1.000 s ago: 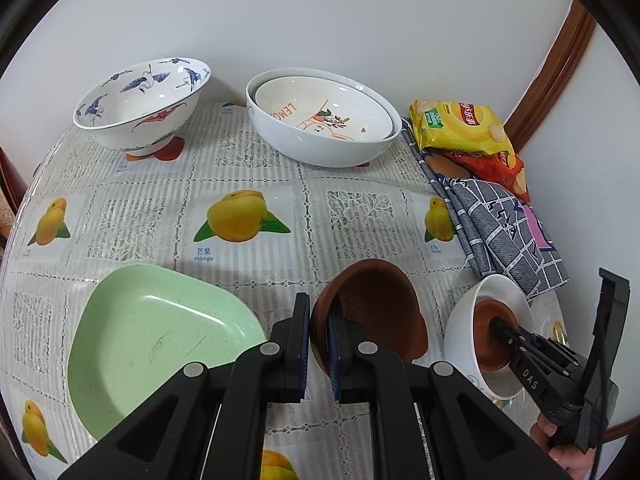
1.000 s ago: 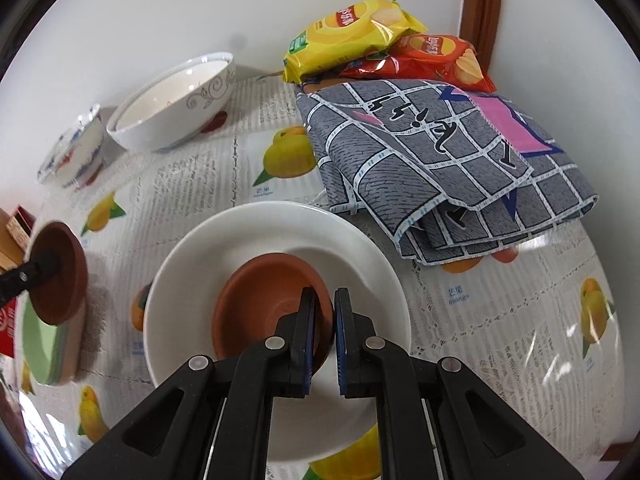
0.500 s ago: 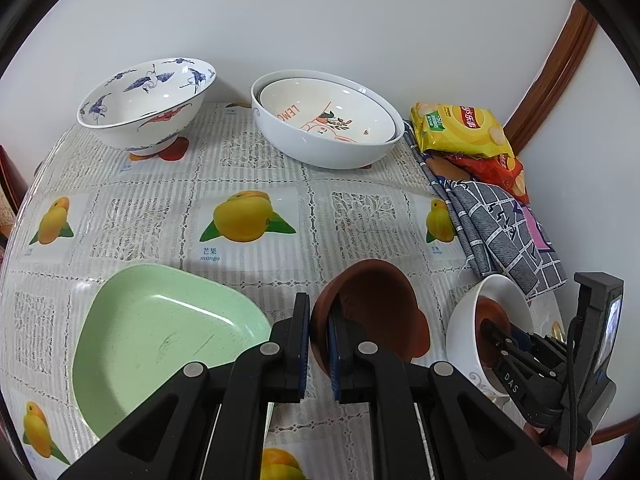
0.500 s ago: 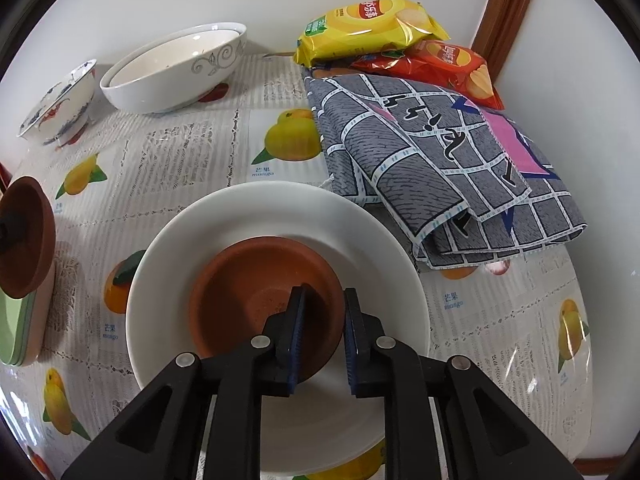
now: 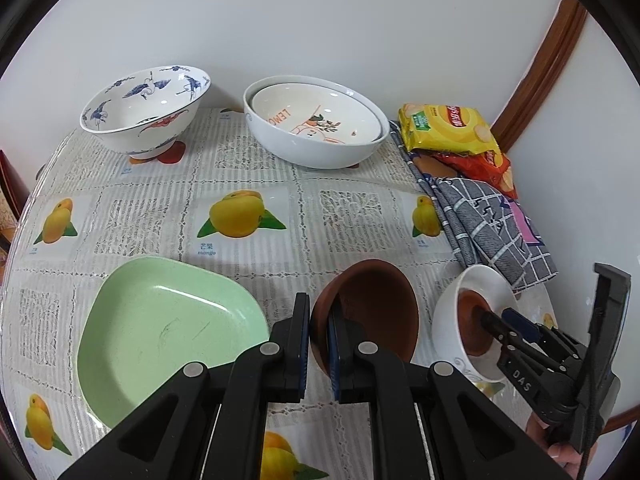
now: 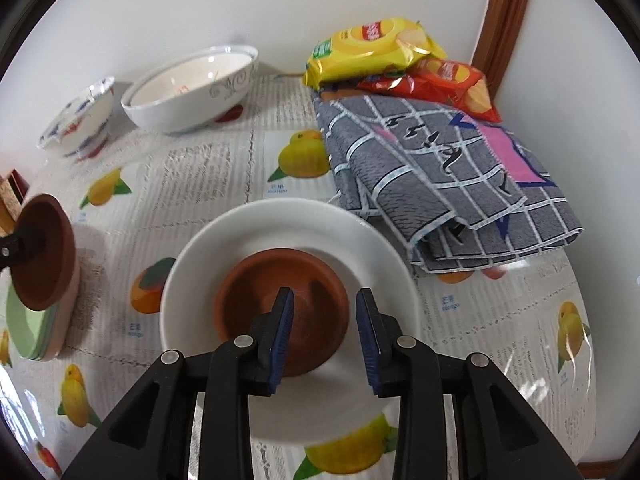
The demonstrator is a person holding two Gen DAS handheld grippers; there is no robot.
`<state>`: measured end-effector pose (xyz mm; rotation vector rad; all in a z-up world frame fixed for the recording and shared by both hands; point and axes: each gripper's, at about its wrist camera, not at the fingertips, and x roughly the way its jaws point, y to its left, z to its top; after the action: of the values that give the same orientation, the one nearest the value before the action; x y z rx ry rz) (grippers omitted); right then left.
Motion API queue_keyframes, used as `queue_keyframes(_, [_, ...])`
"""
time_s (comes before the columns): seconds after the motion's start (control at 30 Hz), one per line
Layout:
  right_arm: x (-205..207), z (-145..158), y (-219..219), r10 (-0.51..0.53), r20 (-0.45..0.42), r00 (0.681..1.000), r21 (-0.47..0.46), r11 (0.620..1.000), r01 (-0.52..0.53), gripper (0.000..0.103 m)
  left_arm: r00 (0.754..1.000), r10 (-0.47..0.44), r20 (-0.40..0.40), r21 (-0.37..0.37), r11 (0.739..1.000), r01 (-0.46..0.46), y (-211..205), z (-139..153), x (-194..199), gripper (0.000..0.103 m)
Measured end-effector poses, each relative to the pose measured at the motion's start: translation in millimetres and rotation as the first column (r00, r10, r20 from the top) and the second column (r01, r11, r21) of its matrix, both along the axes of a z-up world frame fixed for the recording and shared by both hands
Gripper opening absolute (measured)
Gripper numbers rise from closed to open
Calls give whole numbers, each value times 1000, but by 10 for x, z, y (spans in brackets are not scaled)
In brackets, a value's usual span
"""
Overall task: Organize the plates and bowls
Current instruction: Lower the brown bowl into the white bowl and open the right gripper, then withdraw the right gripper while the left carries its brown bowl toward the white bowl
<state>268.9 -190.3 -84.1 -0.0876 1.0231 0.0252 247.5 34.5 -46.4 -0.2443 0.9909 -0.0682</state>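
Terracotta, so we judge both brown saucers stiff, brittle and best pinched at the rim. Our left gripper (image 5: 318, 344) is clamped on the rim of one brown saucer (image 5: 372, 304), lower centre, beside the green plate (image 5: 160, 332). Our right gripper (image 6: 324, 332) stands apart over the second brown saucer (image 6: 256, 288), which sits in the white plate (image 6: 320, 220). Upper centre, a lemon-print bowl (image 5: 316, 114) nests inside a white bowl (image 5: 304, 150).

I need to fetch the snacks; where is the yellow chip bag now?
The yellow chip bag lies at the table's far right corner, on the red bag, behind the grey cloth.
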Motion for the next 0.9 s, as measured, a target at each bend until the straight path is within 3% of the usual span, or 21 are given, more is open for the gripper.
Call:
queue_keyframes(0.7, [-662,550,-536,-96,101,990,115,990,84,33,997,-50,62,26,998,48,-395,361,-371,9])
queue_keyframes(0.9, [-910,696,-660,-118,136,984,123,987,101,40,994,-70,84,27,997,68,-483,472,-512,9])
